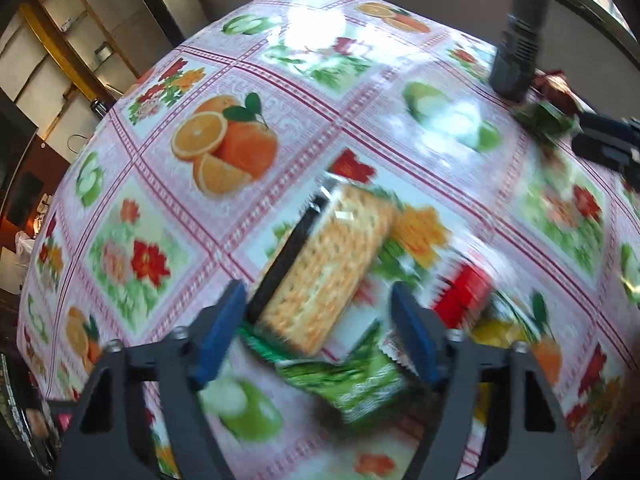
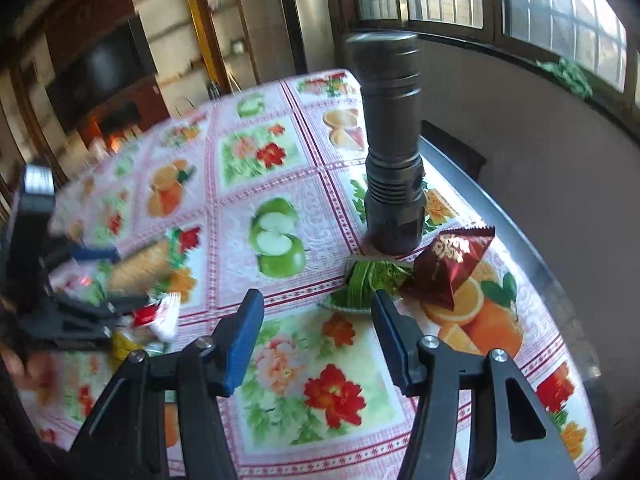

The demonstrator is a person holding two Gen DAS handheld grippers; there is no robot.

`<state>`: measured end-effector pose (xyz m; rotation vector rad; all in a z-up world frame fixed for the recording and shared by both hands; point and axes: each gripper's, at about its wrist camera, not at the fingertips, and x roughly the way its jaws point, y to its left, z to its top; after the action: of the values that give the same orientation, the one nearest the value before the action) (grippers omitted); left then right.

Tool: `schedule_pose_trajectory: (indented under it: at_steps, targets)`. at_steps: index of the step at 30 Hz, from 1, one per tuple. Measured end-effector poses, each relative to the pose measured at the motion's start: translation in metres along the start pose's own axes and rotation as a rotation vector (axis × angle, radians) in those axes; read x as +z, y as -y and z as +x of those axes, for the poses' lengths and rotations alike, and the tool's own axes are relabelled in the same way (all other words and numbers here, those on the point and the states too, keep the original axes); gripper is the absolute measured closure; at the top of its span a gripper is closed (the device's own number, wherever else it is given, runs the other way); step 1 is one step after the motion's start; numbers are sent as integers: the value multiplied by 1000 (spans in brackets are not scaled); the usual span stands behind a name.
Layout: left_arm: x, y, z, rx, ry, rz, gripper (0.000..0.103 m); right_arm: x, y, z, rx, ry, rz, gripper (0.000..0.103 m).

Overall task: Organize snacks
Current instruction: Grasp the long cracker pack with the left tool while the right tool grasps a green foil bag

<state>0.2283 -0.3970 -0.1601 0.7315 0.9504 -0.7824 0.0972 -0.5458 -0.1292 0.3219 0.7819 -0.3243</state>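
Note:
A long cracker pack (image 1: 324,264) with a black side lies on the fruit-print tablecloth (image 1: 240,92), overlapping a green snack packet (image 1: 360,384). My left gripper (image 1: 318,290) points down over it, open; the pack's near end sits between the blue pads (image 1: 222,328), the right pad clear of it. A red-and-white packet (image 1: 464,292) lies just right. My right gripper (image 2: 317,298) hangs open over the cloth with nothing between its fingers. Just past its right fingertip lie a green packet (image 2: 368,284) and a dark red foil packet (image 2: 448,268). The left gripper (image 2: 116,278) shows blurred at the left.
A tall black cylinder like a torch (image 2: 394,140) stands upright behind the two packets. The table's dark rim (image 2: 520,232) runs close on the right, with a wall and windows beyond. A yellow wrapper (image 2: 124,342) lies by the left gripper.

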Motion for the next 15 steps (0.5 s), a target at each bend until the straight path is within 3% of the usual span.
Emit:
schedule_pose_trajectory:
  at_steps: [4, 10, 12, 13, 15]
  targets:
    - [-16, 14, -22, -128, -19, -59, 57, -3, 24, -11, 32, -7, 94, 47]
    - [3, 7, -22, -59, -25, -141, 56, -4, 26, -6, 6, -32, 86, 46]
    - [15, 9, -13, -95, -28, -152, 50, -2, 24, 13, -24, -73, 85, 46]
    - [20, 12, -7, -90, -35, -143, 43, -2, 23, 16, -37, -77, 86, 46]
    - [23, 19, 8, -43, -61, -120, 40, 2, 23, 22, -25, -74, 99, 46]
